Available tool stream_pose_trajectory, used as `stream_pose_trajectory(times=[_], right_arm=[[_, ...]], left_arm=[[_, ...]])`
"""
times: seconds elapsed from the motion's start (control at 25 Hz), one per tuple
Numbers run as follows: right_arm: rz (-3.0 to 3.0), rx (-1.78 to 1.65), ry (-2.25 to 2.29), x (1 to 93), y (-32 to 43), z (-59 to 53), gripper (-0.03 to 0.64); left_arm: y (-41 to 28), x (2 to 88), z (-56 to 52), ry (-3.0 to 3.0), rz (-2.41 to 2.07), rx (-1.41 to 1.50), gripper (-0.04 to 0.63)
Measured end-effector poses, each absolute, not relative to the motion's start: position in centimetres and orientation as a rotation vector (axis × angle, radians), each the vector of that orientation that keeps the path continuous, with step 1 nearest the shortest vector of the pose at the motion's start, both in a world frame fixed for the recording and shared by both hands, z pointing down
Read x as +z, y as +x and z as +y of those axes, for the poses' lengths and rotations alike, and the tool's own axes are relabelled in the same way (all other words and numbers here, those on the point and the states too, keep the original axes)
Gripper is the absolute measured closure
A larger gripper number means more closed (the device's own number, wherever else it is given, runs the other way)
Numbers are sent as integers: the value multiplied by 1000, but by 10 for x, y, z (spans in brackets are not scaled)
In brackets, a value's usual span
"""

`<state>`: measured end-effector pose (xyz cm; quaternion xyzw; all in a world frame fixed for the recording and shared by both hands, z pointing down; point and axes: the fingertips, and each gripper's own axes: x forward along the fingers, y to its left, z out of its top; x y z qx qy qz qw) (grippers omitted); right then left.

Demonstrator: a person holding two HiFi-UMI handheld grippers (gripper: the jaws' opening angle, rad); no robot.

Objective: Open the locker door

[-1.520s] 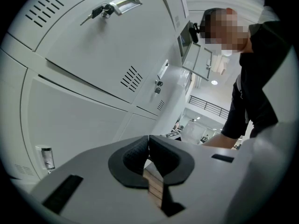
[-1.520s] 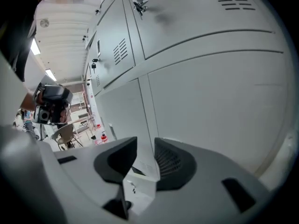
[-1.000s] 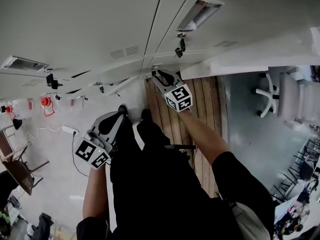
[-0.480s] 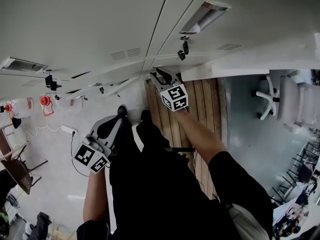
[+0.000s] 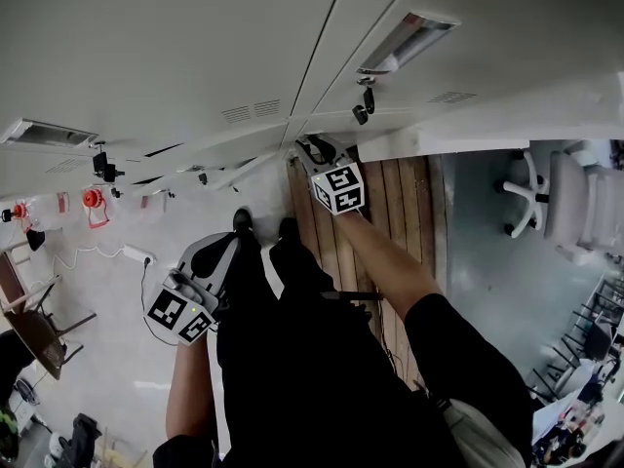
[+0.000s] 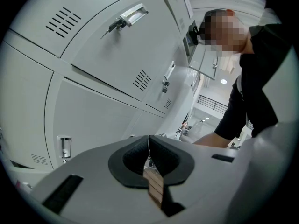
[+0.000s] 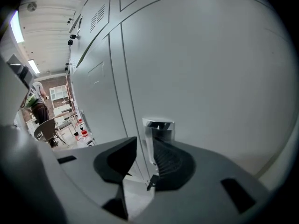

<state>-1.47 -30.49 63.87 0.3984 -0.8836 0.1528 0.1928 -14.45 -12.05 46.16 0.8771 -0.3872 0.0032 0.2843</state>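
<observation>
The grey locker door (image 7: 210, 78) fills the right gripper view, with a chrome recessed handle (image 7: 159, 134) low on it, beside the door seam. My right gripper (image 7: 142, 146) is open right in front of that handle. Its jaws have just been opening; the handle's left edge shows in the gap, and no pad visibly presses on it. In the head view the right gripper (image 5: 310, 145) reaches down to the foot of the lockers. My left gripper (image 5: 232, 240) hangs by the person's leg, away from the lockers. It is shut (image 6: 148, 148) with nothing between its pads.
A latch with hanging keys (image 5: 363, 105) sits on a locker above the right gripper. A strip of wooden floor (image 5: 390, 203) runs under the right arm. A white office chair (image 5: 565, 198) stands at right. A power strip (image 5: 132, 253) and a brown chair (image 5: 29, 320) are at left.
The right gripper has sunk a little, closer to the low handle. The left gripper has stayed by the leg.
</observation>
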Motion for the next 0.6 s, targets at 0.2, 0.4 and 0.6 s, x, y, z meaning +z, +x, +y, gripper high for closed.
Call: stream_pose_trajectory(times=[0.2, 0.4, 0.6], right_arm=[[-2464, 426, 1152, 640, -15, -306, 505], [-2431, 434, 1186, 641, -12, -308, 523], [-2404, 444, 1201, 641, -12, -309, 531]], left_arm=[[-143, 461, -120, 2346, -1034, 5, 577], [-140, 460, -120, 2347, -1025, -2, 578], [-142, 459, -120, 2343, -1027, -3, 578]])
